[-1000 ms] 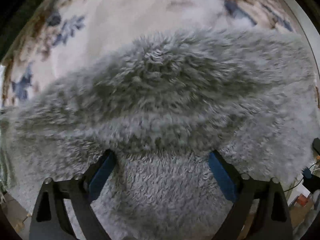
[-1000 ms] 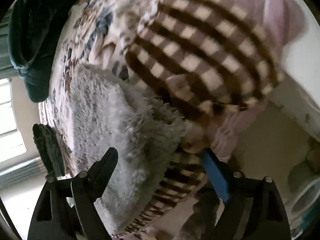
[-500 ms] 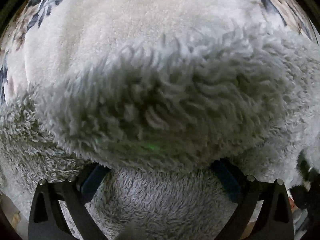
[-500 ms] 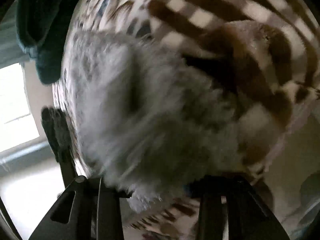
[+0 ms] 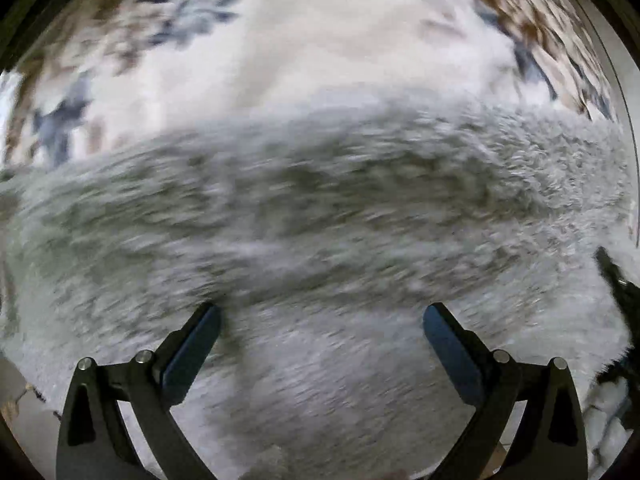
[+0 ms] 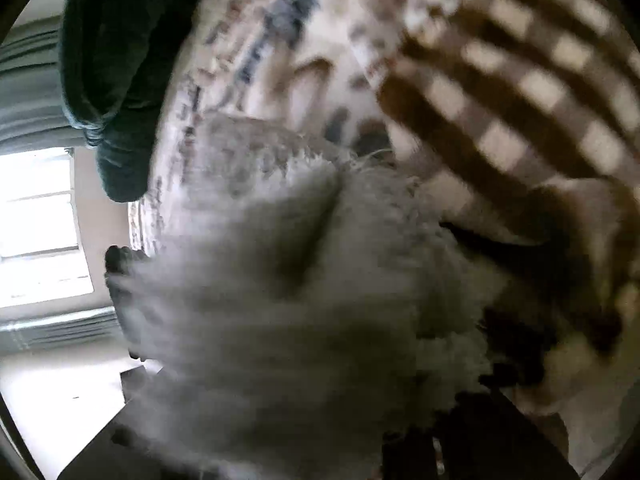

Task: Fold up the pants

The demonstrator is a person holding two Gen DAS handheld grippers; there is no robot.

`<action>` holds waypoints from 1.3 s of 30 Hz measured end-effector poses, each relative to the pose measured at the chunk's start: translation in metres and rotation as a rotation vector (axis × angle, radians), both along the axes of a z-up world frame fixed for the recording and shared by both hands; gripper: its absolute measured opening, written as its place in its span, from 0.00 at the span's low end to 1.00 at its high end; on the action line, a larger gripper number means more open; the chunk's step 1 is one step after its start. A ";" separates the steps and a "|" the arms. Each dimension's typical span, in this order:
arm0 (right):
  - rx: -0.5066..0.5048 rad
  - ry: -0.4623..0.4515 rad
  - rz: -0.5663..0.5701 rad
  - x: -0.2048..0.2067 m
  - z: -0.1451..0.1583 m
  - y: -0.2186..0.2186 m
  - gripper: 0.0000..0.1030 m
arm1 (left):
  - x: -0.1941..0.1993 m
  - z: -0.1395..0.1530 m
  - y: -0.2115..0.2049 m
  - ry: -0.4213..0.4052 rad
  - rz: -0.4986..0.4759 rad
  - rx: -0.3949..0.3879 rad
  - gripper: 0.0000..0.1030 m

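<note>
**Clerk:** Item and place?

**Operator:** Fleecy grey pants, bunched on the patterned bed cover. My right tongs have just been closing on a pants edge. Left tongs gape above them, empty.

**Clerk:** Progress?

**Operator:** Early, I judge; no neat fold visible.

The left gripper showed at the bottom of its frame as two black angular finger frames with triangular cut-outs; silver screw heads dotted their upper corners; dark blue pads lined the inner faces; the right gripper appeared only as blurred black shapes low in its frame.
</note>
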State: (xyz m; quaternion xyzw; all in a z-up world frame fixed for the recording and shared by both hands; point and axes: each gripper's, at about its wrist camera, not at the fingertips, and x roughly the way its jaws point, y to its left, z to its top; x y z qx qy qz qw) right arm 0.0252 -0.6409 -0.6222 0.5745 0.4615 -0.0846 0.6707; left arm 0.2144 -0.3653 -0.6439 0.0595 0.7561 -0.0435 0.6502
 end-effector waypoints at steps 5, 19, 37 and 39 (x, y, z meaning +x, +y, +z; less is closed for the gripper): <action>-0.134 -0.063 0.087 0.014 0.059 0.035 0.18 | -0.010 0.017 0.037 -0.022 0.091 -0.009 1.00; -0.359 -0.170 0.637 0.111 0.145 0.288 0.18 | -0.058 0.065 0.269 -0.087 0.459 -0.015 1.00; -0.053 0.014 0.805 0.096 0.109 0.358 0.86 | -0.030 0.096 0.367 -0.145 0.411 -0.327 1.00; -0.092 0.008 0.767 0.093 0.126 0.342 0.86 | -0.014 0.096 0.350 -0.114 0.362 -0.379 1.00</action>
